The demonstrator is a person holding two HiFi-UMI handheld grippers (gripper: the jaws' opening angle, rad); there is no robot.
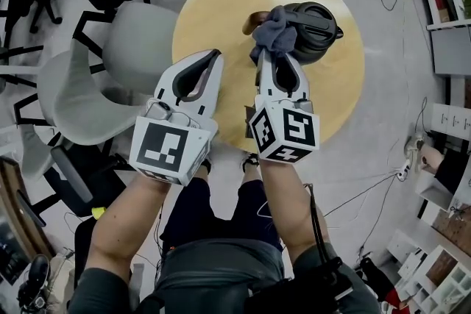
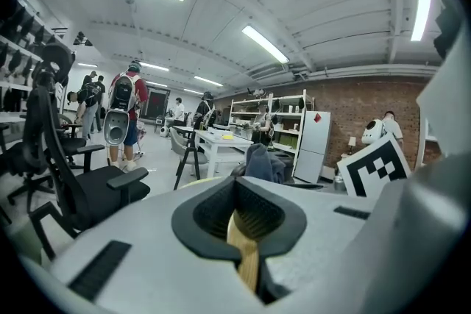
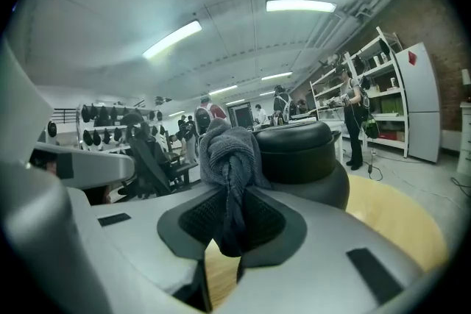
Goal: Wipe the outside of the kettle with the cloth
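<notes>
In the head view the black kettle stands in the upper middle of the frame, on the far part of a round wooden table. The grey-blue cloth is bunched against the kettle's left side, touching it. The right gripper reaches up from the lower centre and its jaws are closed on the cloth's lower end, so the wad sits just past the jaw tips, between them and the kettle.

The right gripper view shows the same hold from close up: a twisted strand of the cloth runs down into the dark pads and is pinched there, while the kettle fills the centre right just behind it, with the tabletop at lower right.

The left gripper lies to the left of the right one, over the table's near left edge and apart from the kettle. Its jaws meet at the tips with nothing between them — in the left gripper view only a strip of the table shows through the gap in the pads. Beyond its tips the cloth rises in the centre. A grey chair stands left of the table.
</notes>
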